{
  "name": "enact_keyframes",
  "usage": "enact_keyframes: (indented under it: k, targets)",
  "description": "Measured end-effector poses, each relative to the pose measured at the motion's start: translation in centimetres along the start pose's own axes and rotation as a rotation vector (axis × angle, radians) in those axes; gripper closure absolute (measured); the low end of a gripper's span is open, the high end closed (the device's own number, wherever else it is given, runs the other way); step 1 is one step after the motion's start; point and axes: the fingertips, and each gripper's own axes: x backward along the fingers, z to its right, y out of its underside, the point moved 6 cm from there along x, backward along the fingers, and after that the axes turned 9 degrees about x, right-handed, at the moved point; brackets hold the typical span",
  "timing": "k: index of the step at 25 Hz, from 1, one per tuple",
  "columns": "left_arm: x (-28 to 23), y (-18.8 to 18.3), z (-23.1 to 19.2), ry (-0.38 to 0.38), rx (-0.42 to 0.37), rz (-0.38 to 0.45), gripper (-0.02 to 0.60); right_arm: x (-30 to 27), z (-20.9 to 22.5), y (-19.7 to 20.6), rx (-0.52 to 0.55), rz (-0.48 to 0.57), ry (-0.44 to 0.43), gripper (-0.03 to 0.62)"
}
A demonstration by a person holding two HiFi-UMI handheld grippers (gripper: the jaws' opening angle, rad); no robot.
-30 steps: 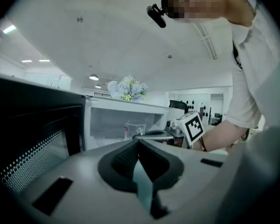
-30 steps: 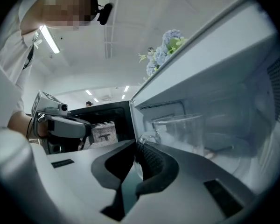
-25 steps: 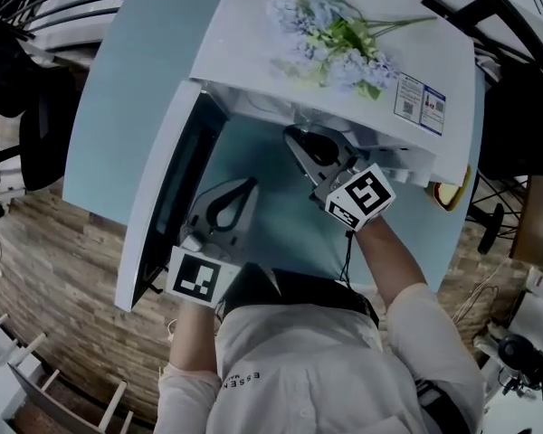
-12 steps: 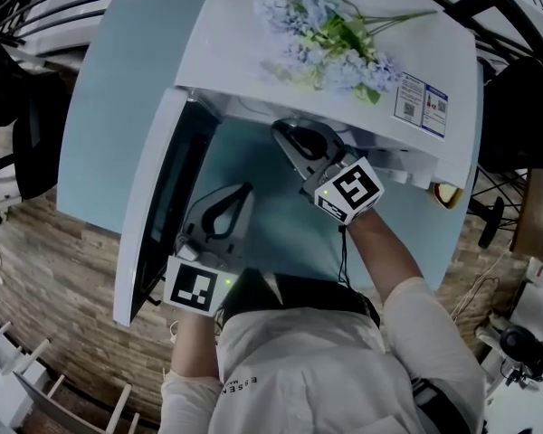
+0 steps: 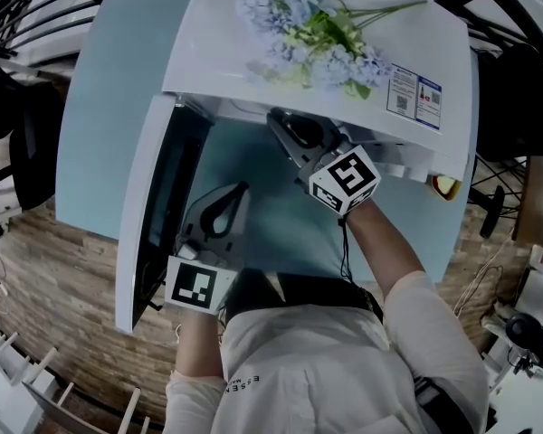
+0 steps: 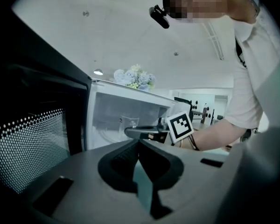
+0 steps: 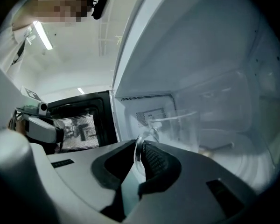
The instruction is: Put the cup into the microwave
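A clear glass cup [image 7: 184, 127] with a handle is inside the white microwave's [image 5: 208, 48] cavity. My right gripper [image 7: 140, 147] is shut on the cup's handle, with the body of the cup just beyond the jaws. From the head view the right gripper [image 5: 288, 129] reaches into the opening and the cup is hidden under the microwave's top. The left gripper view shows the cup [image 6: 129, 123] faintly, ahead of the right gripper [image 6: 144, 133]. My left gripper [image 5: 241, 193] is shut on nothing beside the open door [image 5: 158, 206]. I cannot tell whether the cup touches the turntable.
The door stands swung out at the left, its mesh window [image 6: 28, 143] close to my left gripper [image 6: 139, 144]. Artificial flowers [image 5: 312, 34] lie on the microwave's top. A glass turntable [image 7: 252, 164] covers the cavity floor. The microwave stands on a light-blue table [image 5: 109, 89].
My right gripper, still holding the cup, has moved a little deeper into the microwave's opening. The left gripper has stayed where it was.
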Motion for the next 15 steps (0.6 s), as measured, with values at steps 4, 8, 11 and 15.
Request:
enact_keyframes:
  k: [4,8,11,15]
  targets:
    - [-0.1,0.3,0.3,0.015,0.003,-0.004,0.580,0.2,0.4,0.1,-0.015,-0.013,0.030,0.547]
    - [0.1,0.3,0.1,0.013,0.011,-0.009,0.580,0.2,0.3,0.4,-0.025,-0.039,0.009,0.478]
    - [0.2,0.2,0.1,0.019,0.007,-0.006,0.580,0.5,0.2,0.4,-0.031,-0.051,0.016,0.447]
    - [0.5,0.1,0.4,0.033,0.004,-0.012,0.580,1.6,0.2,-0.2,-0.011,-0.046,0.045,0.447]
